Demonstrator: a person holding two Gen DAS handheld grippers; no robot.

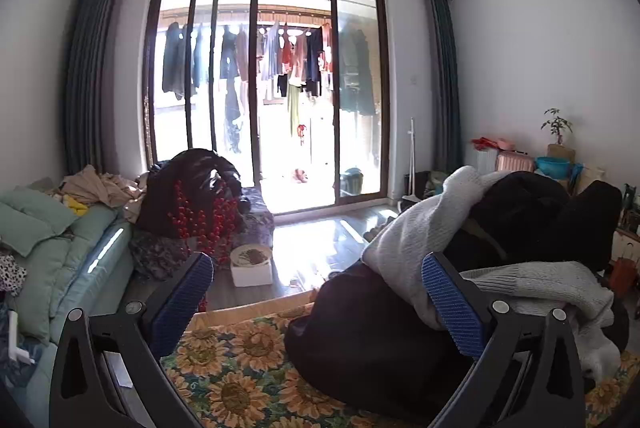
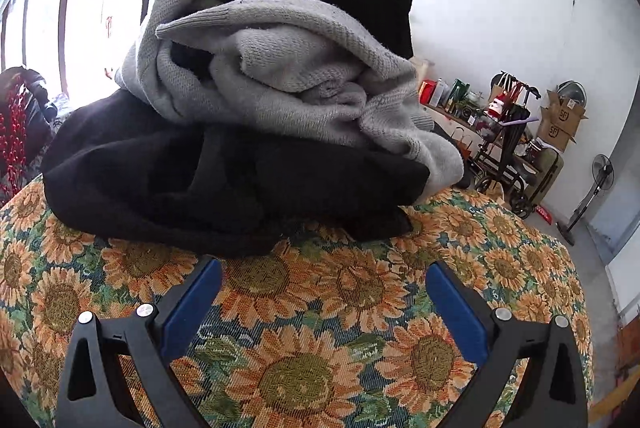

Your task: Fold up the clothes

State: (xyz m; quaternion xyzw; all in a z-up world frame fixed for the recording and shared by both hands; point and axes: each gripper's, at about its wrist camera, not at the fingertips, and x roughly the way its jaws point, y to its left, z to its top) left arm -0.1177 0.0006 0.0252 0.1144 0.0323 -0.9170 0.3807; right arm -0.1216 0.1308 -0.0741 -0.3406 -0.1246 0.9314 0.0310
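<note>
Right wrist view is showing the heap dead ahead: a grey knit sweater (image 2: pixel 288 83) is sitting crumpled on top of a black garment (image 2: pixel 192 179), both bunched in the middle of the frame on the sunflower tablecloth (image 2: pixel 320 328). The right gripper (image 2: pixel 324 292) is hovering wide, jaws spread over bare cloth just short of the black hem, holding nothing.

Over on the left wrist view, the left gripper (image 1: pixel 316 292) is also gaping wide and empty, with the pile filling the lower right of the frame and one blue pad (image 1: pixel 452 308) sitting just beside the grey knit.

Handling call: both pieces are looking soft, thick and floppy, light enough for one claw but likely to sag and drag the other along. I'd be pinching the ribbed grey edge running across the top of the pile.

Orientation is anyone's guess; neither garment is showing a clear long axis or collar, though the mound itself is spreading left to right across the right wrist frame.
</note>
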